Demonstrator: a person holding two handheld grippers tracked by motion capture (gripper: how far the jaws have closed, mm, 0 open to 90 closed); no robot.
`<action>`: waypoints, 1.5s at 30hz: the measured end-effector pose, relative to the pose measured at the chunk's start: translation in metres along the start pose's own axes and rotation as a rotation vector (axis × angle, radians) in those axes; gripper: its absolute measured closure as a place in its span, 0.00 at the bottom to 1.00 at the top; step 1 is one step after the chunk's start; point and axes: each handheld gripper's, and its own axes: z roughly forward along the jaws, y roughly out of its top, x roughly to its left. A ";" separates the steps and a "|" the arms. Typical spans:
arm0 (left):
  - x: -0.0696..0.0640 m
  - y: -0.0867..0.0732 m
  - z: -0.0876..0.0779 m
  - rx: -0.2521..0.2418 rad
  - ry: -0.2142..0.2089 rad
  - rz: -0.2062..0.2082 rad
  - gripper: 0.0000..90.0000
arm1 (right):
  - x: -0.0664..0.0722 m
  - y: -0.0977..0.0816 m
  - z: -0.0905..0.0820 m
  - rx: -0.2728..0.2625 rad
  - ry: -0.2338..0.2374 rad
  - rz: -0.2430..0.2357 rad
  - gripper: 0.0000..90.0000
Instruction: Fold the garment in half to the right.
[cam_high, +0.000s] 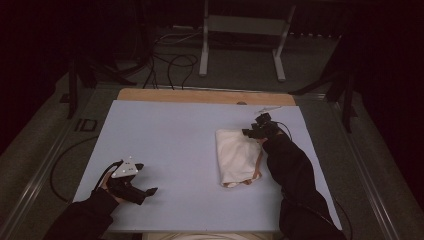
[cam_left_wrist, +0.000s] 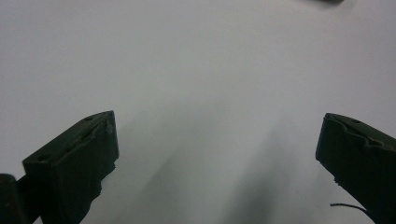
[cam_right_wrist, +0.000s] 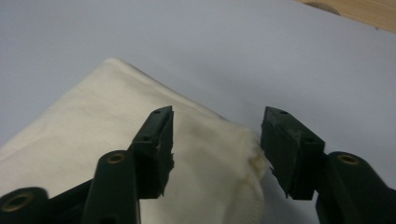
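A pale blue-topped bench (cam_high: 175, 145) with a wooden far edge carries a folded cream cloth (cam_high: 236, 156), right of the frame's centre.

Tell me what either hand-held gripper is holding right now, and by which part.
Nothing is held. The right hand-held gripper stands open over a corner of the folded cloth; the left hand-held gripper is open above the bare table.

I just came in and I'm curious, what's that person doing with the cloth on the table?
A person is working on a folded cream cloth that lies on a pale blue table. The right tool sits at the cloth's far right corner with its jaws apart, not pinching it. The left tool rests open on bare table near the front left, away from the cloth.
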 end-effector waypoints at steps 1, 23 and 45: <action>0.000 0.000 0.000 -0.001 0.000 0.002 0.00 | 0.001 0.001 -0.001 -0.003 0.001 -0.001 0.47; 0.000 0.001 -0.002 -0.009 0.001 0.002 0.00 | 0.026 0.018 -0.009 0.014 0.151 -0.026 0.11; 0.000 0.000 -0.003 -0.009 0.006 0.003 0.00 | 0.048 0.014 -0.036 -0.008 0.177 -0.108 0.11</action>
